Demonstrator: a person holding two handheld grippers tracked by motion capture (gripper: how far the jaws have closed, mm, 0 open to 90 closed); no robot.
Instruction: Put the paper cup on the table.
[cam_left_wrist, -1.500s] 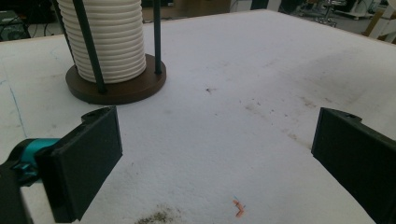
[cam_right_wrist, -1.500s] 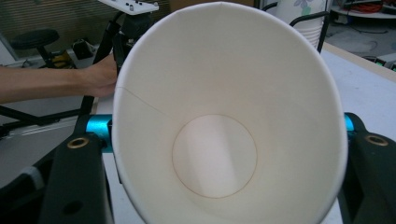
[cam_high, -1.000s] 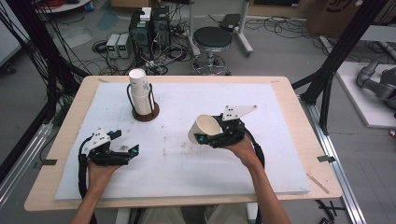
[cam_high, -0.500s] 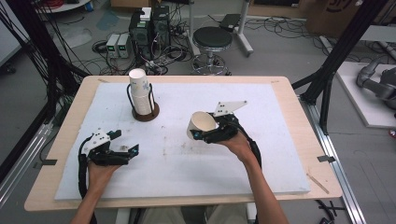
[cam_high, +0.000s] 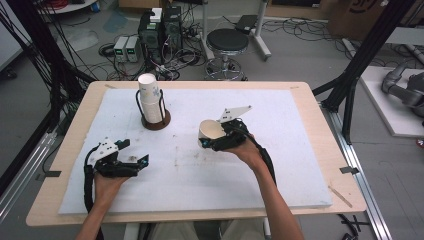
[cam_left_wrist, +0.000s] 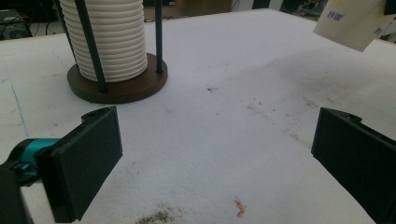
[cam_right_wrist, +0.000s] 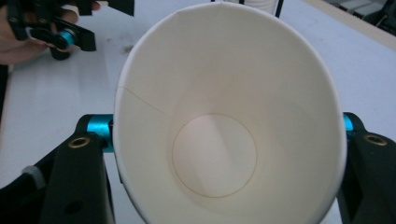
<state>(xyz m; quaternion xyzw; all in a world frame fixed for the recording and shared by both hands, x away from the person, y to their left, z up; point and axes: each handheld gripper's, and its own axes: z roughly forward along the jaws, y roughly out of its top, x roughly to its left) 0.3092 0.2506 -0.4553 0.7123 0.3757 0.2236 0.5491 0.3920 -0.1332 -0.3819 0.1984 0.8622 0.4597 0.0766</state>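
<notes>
My right gripper (cam_high: 209, 142), clamped on the paper cup (cam_high: 210, 133), has drifted left from frame centre, toward the cup stack (cam_high: 151, 102) at upper left. My left gripper (cam_high: 135, 162) idles with jaws apart, lower left.
</notes>
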